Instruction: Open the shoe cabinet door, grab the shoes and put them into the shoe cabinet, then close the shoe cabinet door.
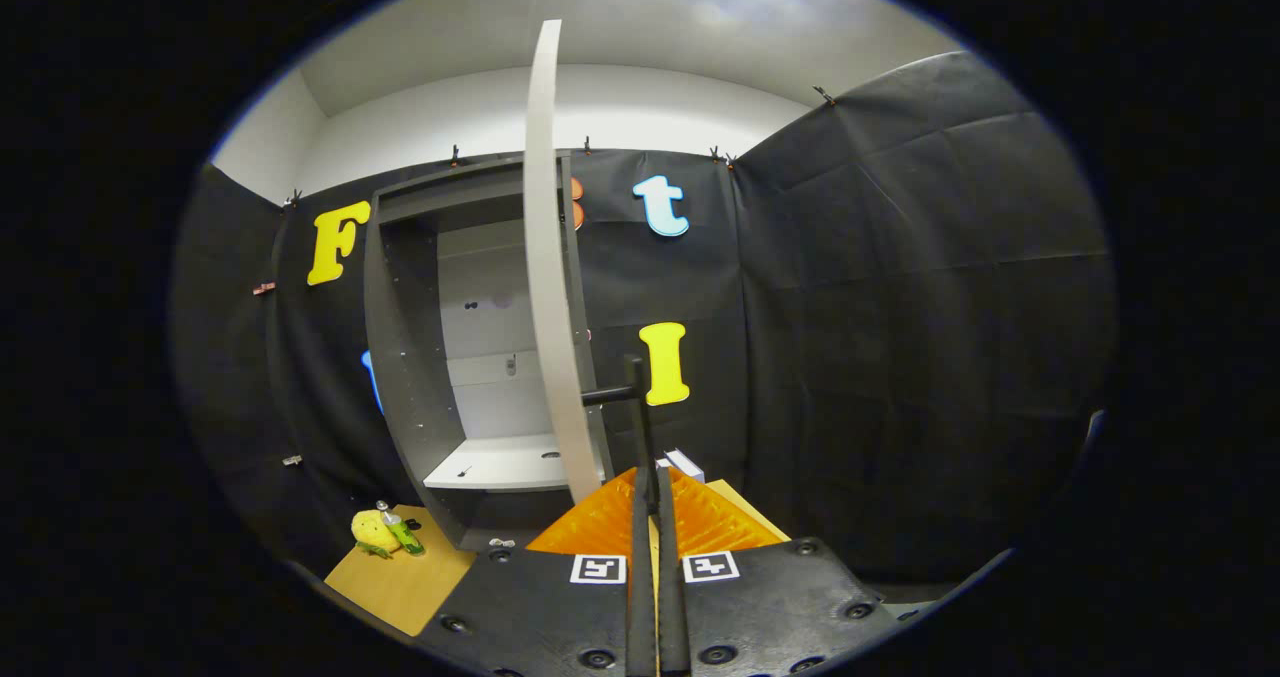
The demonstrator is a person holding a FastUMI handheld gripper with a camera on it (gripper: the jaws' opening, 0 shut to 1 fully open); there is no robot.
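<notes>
One task, three steps; first step in hand: door opening, judged well advanced. Tall grey flat-panel shoe cabinet door (548, 257), seen edge-on, standing swung out toward the gripper, directly ahead and slightly left of the fingers. Dark grey open-fronted shoe cabinet (400, 357) beyond the door and left of the fingers, pale back panel and one white shelf (500, 465) exposed inside; nothing seen lying on that shelf.

Two-finger gripper (648, 482): fingers drawn close together, near-parallel, only a thin slit between them. Slim black bar handle (612, 393) projecting from the door's right face, with its upright part just above the fingertips and in line with them. Cannot tell whether pinched between the fingers or merely beside them; contact point too thin to resolve.

Shoes: none identifiable. Small yellow soft toy with green bottle-like item (384, 534) on a light wooden tabletop (405, 582), low and left of the fingers, well apart from them. White box-like object (685, 462) just beyond the fingertips, partly hidden.

Next move, as judgement: letting go of the handle if held, backing away clear of the door edge, then locating the shoes for pickup. Door swing wide enough for entry, apparently.
</notes>
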